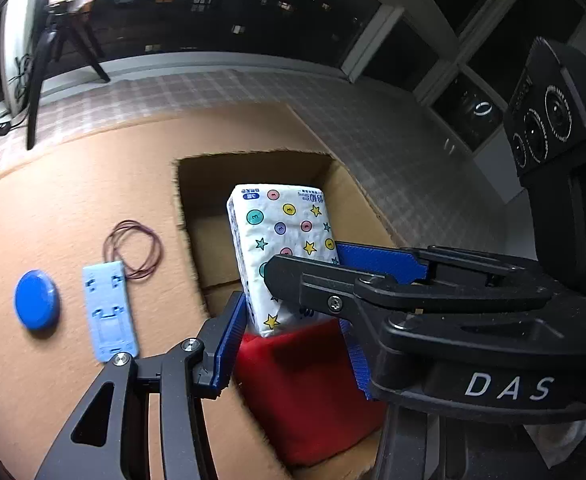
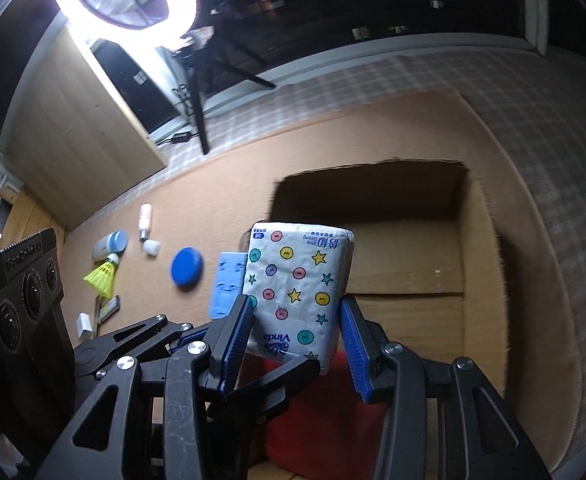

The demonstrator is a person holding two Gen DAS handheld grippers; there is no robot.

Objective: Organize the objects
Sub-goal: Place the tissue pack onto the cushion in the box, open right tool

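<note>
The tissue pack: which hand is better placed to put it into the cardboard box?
Right. The right tongs grip the tissue pack above the cardboard box; the left tongs hold a red thing.

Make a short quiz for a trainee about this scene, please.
1. True or false: the tissue pack is held above the box.
2. Which item lies nearest the blue lid? A) phone stand B) shuttlecock
3. What colour is the block between the left gripper's fingers?

Key: 1 true; 2 A; 3 red.
</note>
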